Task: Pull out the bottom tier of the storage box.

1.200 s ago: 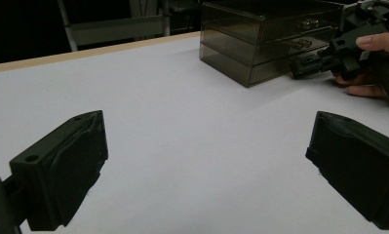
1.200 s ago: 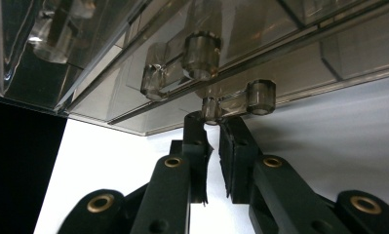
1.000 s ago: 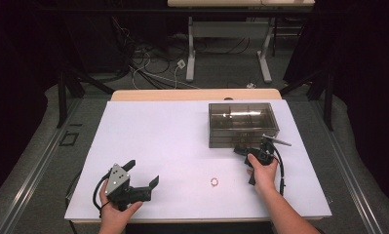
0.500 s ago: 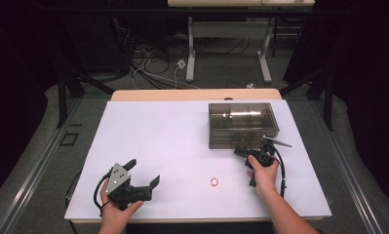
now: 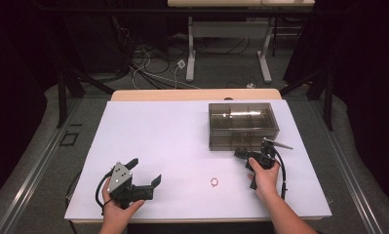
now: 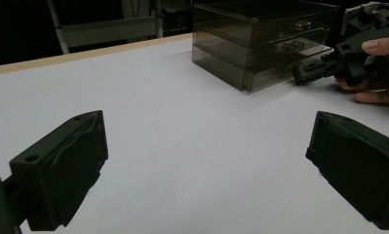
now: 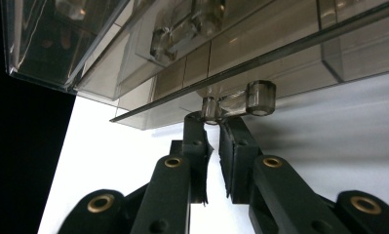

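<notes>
on the left side of the white table (image 5: 182, 126) the left gripper (image 5: 144, 171) rests in the person's hand with its jaws spread wide and nothing between them, well apart from the work. between the two hands a small ring (image 5: 214, 182) lies alone on the table. at the right, the smoky drawer box (image 5: 243, 126) stands near the far edge, and the right gripper (image 7: 213, 126) is clenched on the clear handle (image 7: 241, 101) of its bottom drawer (image 7: 299, 53). to open this drawer well, i think the pull must go straight back and level, slowly, because the light box can slide. the free gripper could press on the box to keep it in place.
</notes>
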A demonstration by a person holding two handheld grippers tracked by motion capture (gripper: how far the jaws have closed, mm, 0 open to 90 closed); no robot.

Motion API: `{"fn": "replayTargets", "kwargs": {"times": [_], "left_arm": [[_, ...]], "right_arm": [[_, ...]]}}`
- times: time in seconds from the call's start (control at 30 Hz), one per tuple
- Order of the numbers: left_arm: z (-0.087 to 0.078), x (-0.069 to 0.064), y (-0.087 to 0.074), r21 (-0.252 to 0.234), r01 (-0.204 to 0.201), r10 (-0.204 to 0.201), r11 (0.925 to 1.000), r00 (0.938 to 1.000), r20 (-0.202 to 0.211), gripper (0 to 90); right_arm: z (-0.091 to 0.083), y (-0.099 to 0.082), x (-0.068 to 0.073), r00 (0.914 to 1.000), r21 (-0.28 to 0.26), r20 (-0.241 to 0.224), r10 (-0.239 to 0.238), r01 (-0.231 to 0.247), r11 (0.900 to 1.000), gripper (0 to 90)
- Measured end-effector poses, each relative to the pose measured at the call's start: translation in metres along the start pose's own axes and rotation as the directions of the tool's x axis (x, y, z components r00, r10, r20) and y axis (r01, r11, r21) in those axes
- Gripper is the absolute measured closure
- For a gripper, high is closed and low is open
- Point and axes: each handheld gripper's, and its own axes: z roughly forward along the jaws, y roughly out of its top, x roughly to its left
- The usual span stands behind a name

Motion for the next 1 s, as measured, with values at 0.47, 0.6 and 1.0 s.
{"fn": "replayTargets", "kwargs": {"times": [0.47, 0.6, 1.0], "left_arm": [[0.003, 0.000, 0.002, 0.001, -0.006, 0.006, 1.0000, 0.9999, 0.013, 1.4], [0.003, 0.000, 0.002, -0.001, -0.008, 0.008, 1.0000, 0.9998, 0.016, 1.4], [0.004, 0.001, 0.003, 0.000, -0.010, 0.010, 1.0000, 0.9997, 0.021, 1.4]], "right_arm": [[-0.007, -0.007, 0.003, 0.9998, 0.025, 0.020, -0.009, 0.009, 0.9997, 82.3], [-0.009, -0.008, 0.002, 1.0000, 0.027, 0.006, -0.006, 0.006, 0.9996, 82.3], [-0.014, -0.015, 0.003, 0.9999, 0.019, -0.013, 0.006, -0.006, 0.9998, 82.2]]}}
